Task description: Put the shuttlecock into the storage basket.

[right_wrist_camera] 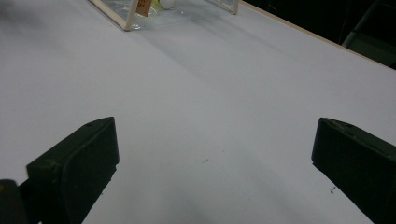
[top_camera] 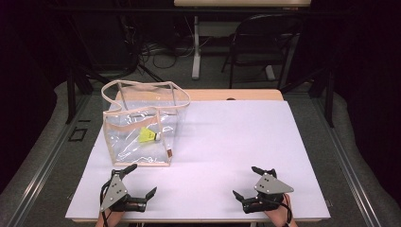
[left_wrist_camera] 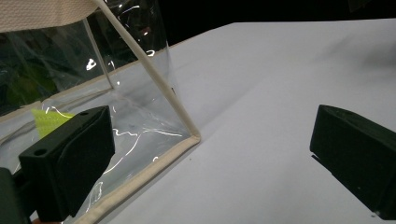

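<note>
I hold both grippers low at the near edge of the white table (top_camera: 227, 142), jaws spread wide and empty. My left gripper (top_camera: 140, 180) sits at about seven o'clock on the table, just short of the clear bag (top_camera: 137, 124), whose near bottom corner lies between its jaws in the left gripper view, closer to the left one. My right gripper (top_camera: 247, 182) rests at five o'clock, well apart from the bag, with bare table ahead of it. The bag stands upright at ten o'clock, its cream-trimmed mouth open to the top and its strap (top_camera: 137, 115) drooping across the front. Inside, on the bag's floor, lies a yellow shuttlecock (top_camera: 147, 136), white cork toward three o'clock. I judge this to be the approach, with nothing yet gripped or touched. The next move, as I see it, calls for the left gripper to steady the bag's rim or wall while the right one travels toward eleven o'clock and reaches down through the mouth for the shuttlecock; the soft walls may buckle.
</note>
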The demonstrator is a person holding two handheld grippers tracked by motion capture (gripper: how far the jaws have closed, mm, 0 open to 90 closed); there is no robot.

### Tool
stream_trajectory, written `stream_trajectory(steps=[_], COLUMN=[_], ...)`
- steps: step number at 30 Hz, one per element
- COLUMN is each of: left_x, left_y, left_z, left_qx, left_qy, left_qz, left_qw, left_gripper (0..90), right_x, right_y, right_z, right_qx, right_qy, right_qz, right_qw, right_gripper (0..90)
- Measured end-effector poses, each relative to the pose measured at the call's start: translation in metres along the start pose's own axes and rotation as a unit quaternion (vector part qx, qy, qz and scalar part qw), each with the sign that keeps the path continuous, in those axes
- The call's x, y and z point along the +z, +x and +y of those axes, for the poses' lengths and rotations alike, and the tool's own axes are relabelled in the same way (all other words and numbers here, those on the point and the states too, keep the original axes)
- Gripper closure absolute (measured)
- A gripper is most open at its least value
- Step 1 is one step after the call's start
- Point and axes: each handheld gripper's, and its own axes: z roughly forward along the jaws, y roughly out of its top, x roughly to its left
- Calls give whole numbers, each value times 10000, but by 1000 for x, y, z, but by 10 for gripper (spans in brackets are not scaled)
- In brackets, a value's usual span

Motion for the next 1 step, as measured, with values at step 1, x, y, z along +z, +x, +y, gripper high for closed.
stream_trajectory(steps=[1], left_x=[0], left_y=[0], left_z=[0], left_qx=[5], left_qy=[7], left_qz=[5], left_qw=[10000], left_gripper=[0], right_x=[0], right_y=[0], right_z=[0], right_qx=[-13], right_qy=[20], right_qz=[13], right_qw=[10000], right_gripper=[0])
